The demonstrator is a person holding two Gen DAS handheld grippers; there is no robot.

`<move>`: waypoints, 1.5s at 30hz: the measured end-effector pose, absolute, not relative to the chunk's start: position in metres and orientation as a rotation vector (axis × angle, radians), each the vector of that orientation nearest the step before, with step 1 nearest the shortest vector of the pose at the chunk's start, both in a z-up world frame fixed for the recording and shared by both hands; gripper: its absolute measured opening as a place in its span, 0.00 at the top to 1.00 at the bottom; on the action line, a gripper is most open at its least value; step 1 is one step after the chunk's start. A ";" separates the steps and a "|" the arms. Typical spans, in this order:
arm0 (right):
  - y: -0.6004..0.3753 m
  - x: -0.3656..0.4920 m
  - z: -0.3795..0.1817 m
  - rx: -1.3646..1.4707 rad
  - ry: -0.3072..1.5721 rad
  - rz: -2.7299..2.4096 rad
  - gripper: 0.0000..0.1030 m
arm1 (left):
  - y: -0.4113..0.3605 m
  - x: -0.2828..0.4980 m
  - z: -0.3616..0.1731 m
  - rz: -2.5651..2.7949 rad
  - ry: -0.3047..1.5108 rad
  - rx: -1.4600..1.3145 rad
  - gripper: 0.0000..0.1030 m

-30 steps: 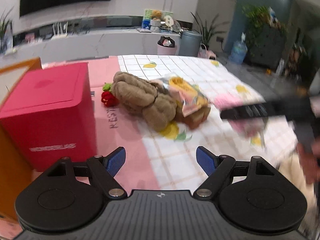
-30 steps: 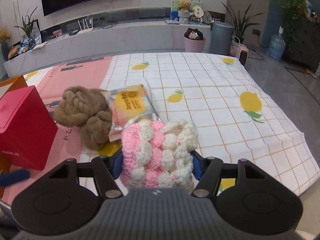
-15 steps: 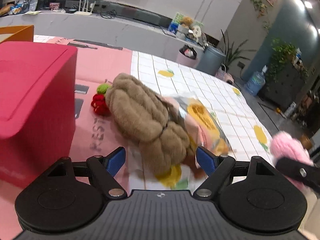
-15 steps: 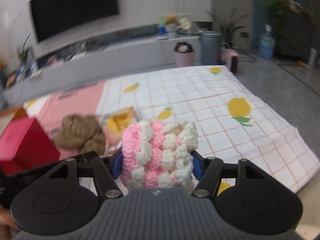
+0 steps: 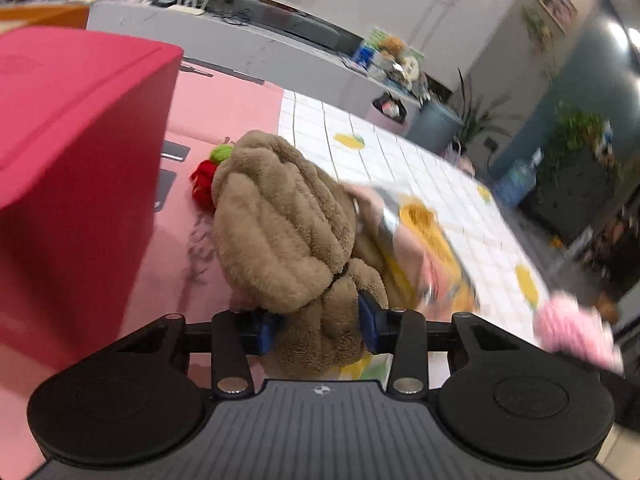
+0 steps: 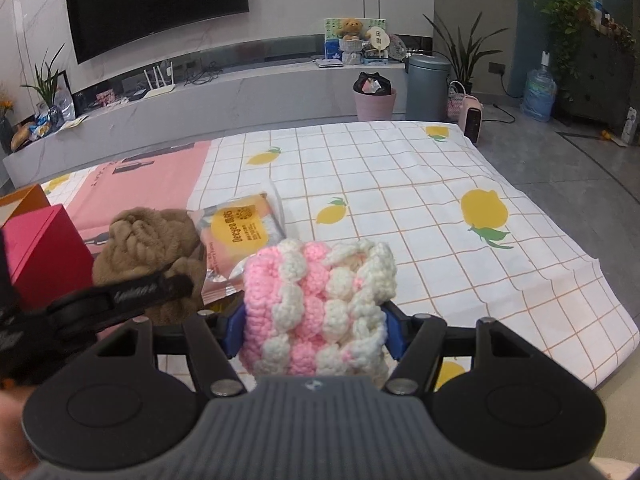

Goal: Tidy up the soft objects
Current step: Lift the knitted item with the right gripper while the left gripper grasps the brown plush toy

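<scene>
Jaws of the left gripper (image 5: 318, 326) have closed on the lower lobe of the brown plush toy (image 5: 286, 228); a second ago they stood open and short of it, so the pick-up appears to have begun. The toy rests on the pink part of the cloth (image 5: 236, 108) beside the red box (image 5: 76, 152), with a small red-and-green knitted piece (image 5: 206, 178) touching its far side and a snack packet (image 6: 240, 232) against its other flank. The right gripper (image 6: 314, 326) keeps its jaws clamped on the pink-and-white crocheted piece (image 6: 320, 304), held above the lemon-print cloth (image 6: 400, 200). With both soft things gripped, carrying them to their place is likely next. The packet's yellow patch reads roughly "Deeyeo"; the smaller print is illegible. Lettering on the left gripper's arm (image 6: 120, 296) is too blurred to read.
</scene>
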State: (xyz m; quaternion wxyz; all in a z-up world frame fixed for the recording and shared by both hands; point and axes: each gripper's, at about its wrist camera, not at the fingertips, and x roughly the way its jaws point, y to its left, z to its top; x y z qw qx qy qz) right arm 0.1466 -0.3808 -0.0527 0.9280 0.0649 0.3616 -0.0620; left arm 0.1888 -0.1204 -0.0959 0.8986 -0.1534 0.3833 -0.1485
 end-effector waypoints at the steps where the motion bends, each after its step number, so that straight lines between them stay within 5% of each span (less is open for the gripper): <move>1: -0.381 0.147 -0.053 0.132 0.746 -0.124 0.37 | -0.117 0.182 -0.094 -0.319 0.801 -0.293 0.59; 8: -0.379 0.145 -0.054 0.121 0.751 -0.109 0.37 | -0.093 0.124 -0.081 -0.415 0.889 -0.204 0.60; 11: -0.377 0.144 -0.052 0.118 0.752 -0.104 0.37 | -0.087 0.109 -0.077 -0.426 0.876 -0.187 0.53; 15: -0.375 0.145 -0.054 0.087 0.764 -0.106 0.37 | -0.092 0.101 -0.071 -0.407 0.749 -0.136 0.16; 32: -0.368 0.147 -0.060 0.063 0.790 -0.084 0.36 | -0.101 0.138 -0.088 -0.196 0.861 -0.352 0.16; 37: -0.366 0.147 -0.061 0.063 0.803 -0.056 0.37 | -0.097 0.142 -0.088 -0.204 0.890 -0.374 0.37; 45: -0.360 0.144 -0.060 0.038 0.799 -0.035 0.37 | -0.098 0.139 -0.077 -0.272 0.871 -0.343 0.45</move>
